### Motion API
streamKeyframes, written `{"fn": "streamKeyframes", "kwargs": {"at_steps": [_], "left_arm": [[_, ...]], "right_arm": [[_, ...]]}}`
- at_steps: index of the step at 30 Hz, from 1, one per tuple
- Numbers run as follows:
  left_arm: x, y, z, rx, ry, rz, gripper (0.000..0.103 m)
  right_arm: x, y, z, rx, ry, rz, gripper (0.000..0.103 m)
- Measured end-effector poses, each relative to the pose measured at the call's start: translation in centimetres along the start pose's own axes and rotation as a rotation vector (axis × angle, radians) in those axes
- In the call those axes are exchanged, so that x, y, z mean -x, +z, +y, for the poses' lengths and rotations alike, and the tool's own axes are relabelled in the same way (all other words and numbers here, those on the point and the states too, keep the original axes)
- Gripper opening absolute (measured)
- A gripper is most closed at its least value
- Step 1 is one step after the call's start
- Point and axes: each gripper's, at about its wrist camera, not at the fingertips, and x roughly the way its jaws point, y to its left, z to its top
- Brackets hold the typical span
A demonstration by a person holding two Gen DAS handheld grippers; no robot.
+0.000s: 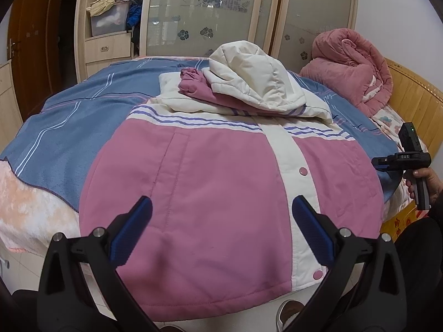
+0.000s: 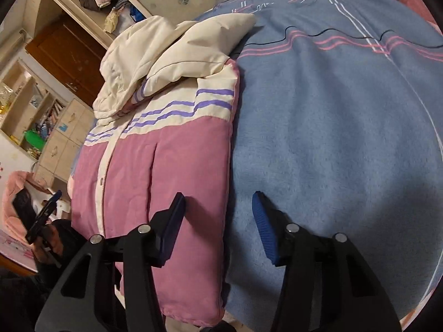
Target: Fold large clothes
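A pink and cream padded jacket (image 1: pixel 221 179) lies front up on a blue blanket (image 1: pixel 77 116), snaps shut, sleeves folded in across the chest under its cream hood (image 1: pixel 249 80). My left gripper (image 1: pixel 221 213) is open and empty, just above the jacket's hem. My right gripper (image 2: pixel 218 207) is open and empty, straddling the jacket's side edge (image 2: pixel 229 166) near the hem, one finger over the pink cloth (image 2: pixel 177 210) and one over the blanket (image 2: pixel 263 221). The right gripper also shows in the left wrist view (image 1: pixel 401 160), held beside the bed.
A rolled pink quilt (image 1: pixel 349 63) lies at the bed's far right by a wooden headboard (image 1: pixel 415 88). A wardrobe with glass doors (image 1: pixel 199 13) and open shelves of clothes stands behind. Blue blanket (image 2: pixel 346 124) stretches to the right of the jacket.
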Motion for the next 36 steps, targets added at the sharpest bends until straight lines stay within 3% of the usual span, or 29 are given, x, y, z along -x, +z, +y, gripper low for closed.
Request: {"fn": "streamKeyframes", "kwargs": {"at_steps": [4, 8, 11, 15, 25, 26, 28, 31, 36], "left_arm": [[-0.4, 0.0, -0.2, -0.007, -0.010, 0.011, 0.101], [-0.6, -0.2, -0.4, -0.014, -0.017, 0.023, 0.101], [-0.5, -0.2, -0.7, -0.026, -0.023, 0.021, 0.101], [-0.6, -0.3, -0.8, -0.031, -0.027, 0.024, 0.101], [-0.7, -0.3, -1.1, -0.046, -0.034, 0.029, 0.101], [-0.7, -0.3, -1.2, -0.048, -0.034, 0.029, 0.101], [-0.7, -0.3, -1.2, -0.052, -0.032, 0.029, 0.101], [-0.9, -0.5, -1.1, -0.056, -0.023, 0.040, 0.101], [-1.0, -0.3, -0.4, -0.079, 0.018, 0.046, 0.101]], "right_arm": [[-2.0, -1.3, 0.2, 0.038, 0.132, 0.113, 0.052], [-1.5, -1.9, 0.4, 0.118, 0.232, 0.131, 0.052], [-1.2, -2.2, -1.1, 0.088, 0.362, 0.140, 0.052], [-1.1, -2.6, 0.4, 0.128, 0.450, 0.168, 0.052], [-4.2, -2.4, 3.4, 0.175, 0.350, 0.251, 0.052], [-4.1, -2.4, 3.7, 0.185, 0.329, 0.247, 0.050], [-3.8, -2.2, 4.3, 0.214, 0.243, 0.230, 0.022], [-3.1, -2.1, 5.6, 0.255, 0.163, 0.213, 0.014], [-1.6, -1.9, 8.9, 0.276, 0.099, 0.159, 0.013]]}}
